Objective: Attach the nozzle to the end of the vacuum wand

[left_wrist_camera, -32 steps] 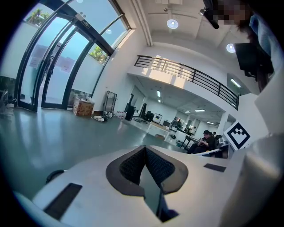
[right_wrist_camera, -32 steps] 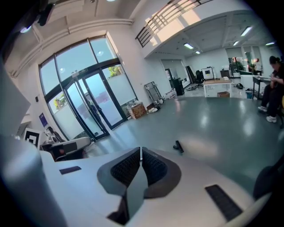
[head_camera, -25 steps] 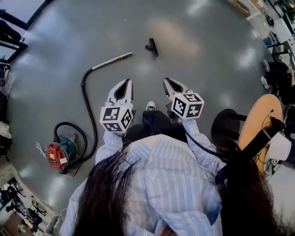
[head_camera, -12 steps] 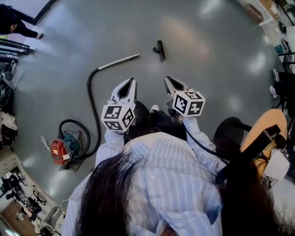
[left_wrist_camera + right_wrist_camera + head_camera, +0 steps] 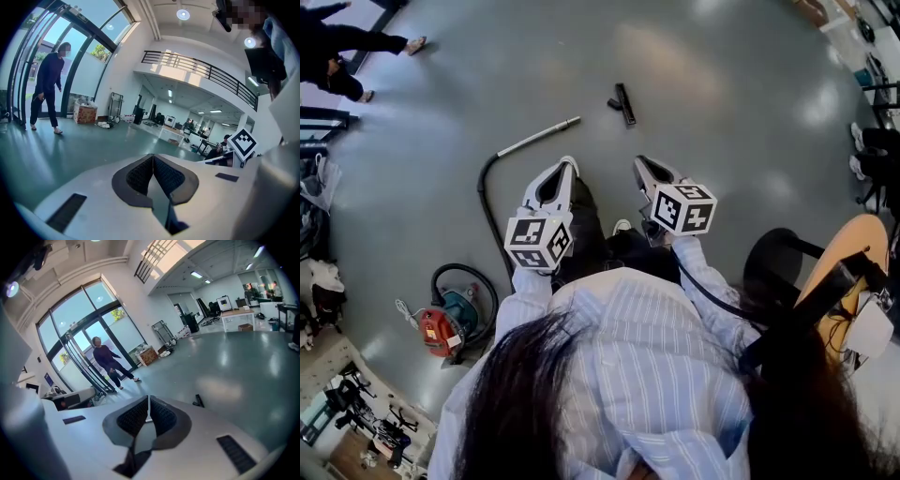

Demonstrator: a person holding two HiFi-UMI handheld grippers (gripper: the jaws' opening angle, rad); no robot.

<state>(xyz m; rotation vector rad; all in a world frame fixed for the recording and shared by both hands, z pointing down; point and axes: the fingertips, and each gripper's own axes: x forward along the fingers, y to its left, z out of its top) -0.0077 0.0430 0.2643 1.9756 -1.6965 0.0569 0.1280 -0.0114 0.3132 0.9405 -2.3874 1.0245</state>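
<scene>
On the grey floor (image 5: 741, 84), the red-and-teal vacuum (image 5: 448, 325) sits far over on the left. Its black hose (image 5: 484, 202) curves away to the silver wand (image 5: 536, 139), whose free end points toward the nozzle. Your left gripper (image 5: 570, 161) has its jaws together on nothing and hangs near the wand, not touching it. The black nozzle (image 5: 622, 101) lies farther out, apart from the wand's end with bare floor between them. Your right gripper (image 5: 639, 161) is likewise closed and empty, aimed roughly at the nozzle.

Neither piece is picked up yet, so open both sets of jaws before you reach. I'd take the wand near its free end with the left, so it can't swing on the hose. Grip the nozzle by its body, not its socket, with the right. Then line socket and tube up and push straight on.

As for containers, a cardboard box (image 5: 85, 114) stands by the glass doors; what it holds can't be made out.
</scene>
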